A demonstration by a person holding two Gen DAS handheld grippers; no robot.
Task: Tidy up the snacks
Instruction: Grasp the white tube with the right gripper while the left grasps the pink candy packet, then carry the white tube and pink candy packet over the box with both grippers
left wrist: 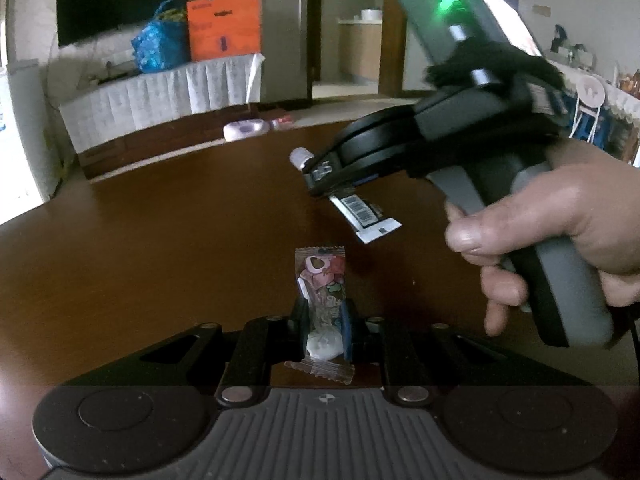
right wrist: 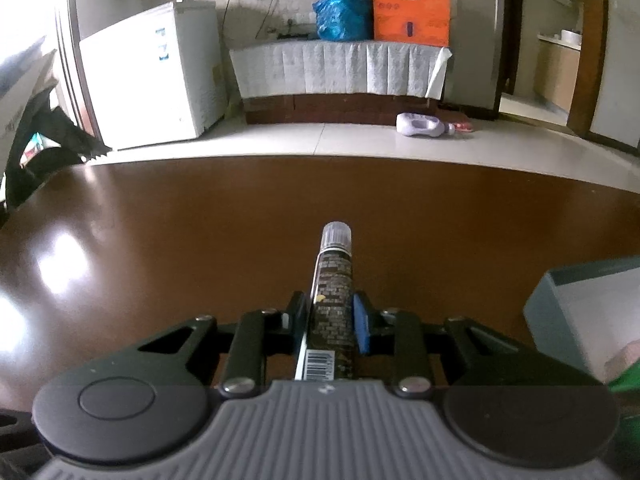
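My left gripper [left wrist: 323, 330] is shut on a clear candy packet [left wrist: 322, 300] with pink cartoon print, held just above the brown table [left wrist: 160, 240]. My right gripper [right wrist: 329, 322] is shut on a dark snack tube [right wrist: 334, 300] with a clear cap and a barcode. In the left wrist view the right gripper [left wrist: 320, 176] hangs above the table at upper right, with the tube [left wrist: 366, 216] sticking out of it. A grey box [right wrist: 580, 312] with something pink and green inside sits at the right edge of the right wrist view.
Beyond the table's far edge [right wrist: 320, 158] is a tiled floor with a white and purple bottle [right wrist: 420, 124] lying on it. A white freezer [right wrist: 152, 76], a cloth-covered cabinet [right wrist: 340, 68], a blue bag [right wrist: 344, 8] and an orange bag [right wrist: 410, 10] stand behind.
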